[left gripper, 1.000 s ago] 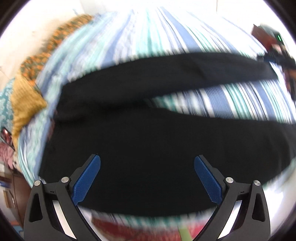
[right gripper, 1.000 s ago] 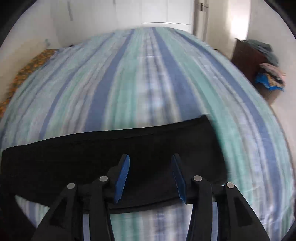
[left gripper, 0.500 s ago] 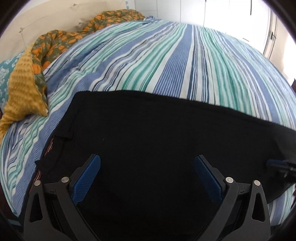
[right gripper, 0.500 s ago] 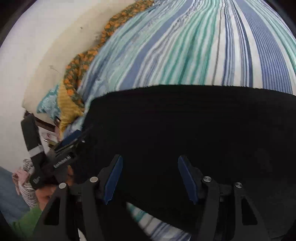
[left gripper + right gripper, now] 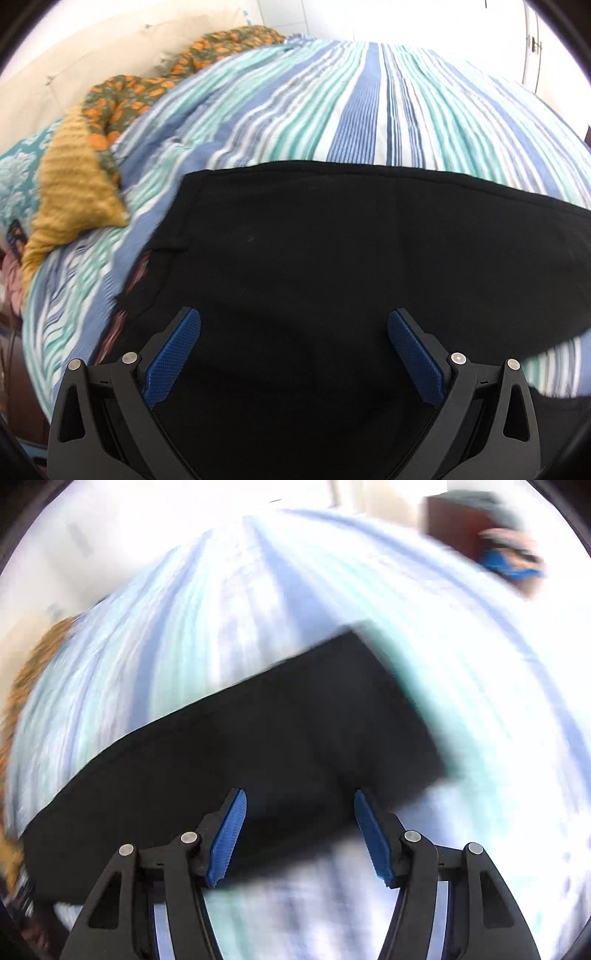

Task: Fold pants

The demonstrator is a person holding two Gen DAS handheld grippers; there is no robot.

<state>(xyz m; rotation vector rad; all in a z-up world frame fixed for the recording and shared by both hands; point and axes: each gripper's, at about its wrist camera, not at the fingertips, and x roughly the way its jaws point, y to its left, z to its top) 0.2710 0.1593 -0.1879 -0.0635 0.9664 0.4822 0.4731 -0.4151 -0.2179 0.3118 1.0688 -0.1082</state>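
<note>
Black pants (image 5: 332, 258) lie flat on a striped bedspread (image 5: 369, 110), folded into one broad band. My left gripper (image 5: 293, 321) hovers over the waist end with its blue pads wide apart and nothing between them. The right wrist view is blurred by motion. There the leg end of the pants (image 5: 295, 720) runs up to a squared-off hem at the right. My right gripper (image 5: 299, 801) is open above the pants' near edge, with no cloth caught between its fingers.
A mustard knitted cloth (image 5: 70, 177) and an orange-patterned blanket (image 5: 147, 85) lie at the bed's left side, by a teal pillow (image 5: 18, 173). A dark wooden cabinet (image 5: 469, 528) with clothes piled on it stands beyond the bed at the right.
The two spread legs now lie together as one band. My left gripper settled lower over the waist end. My right gripper swung left over the waist, then back to the hem end.
</note>
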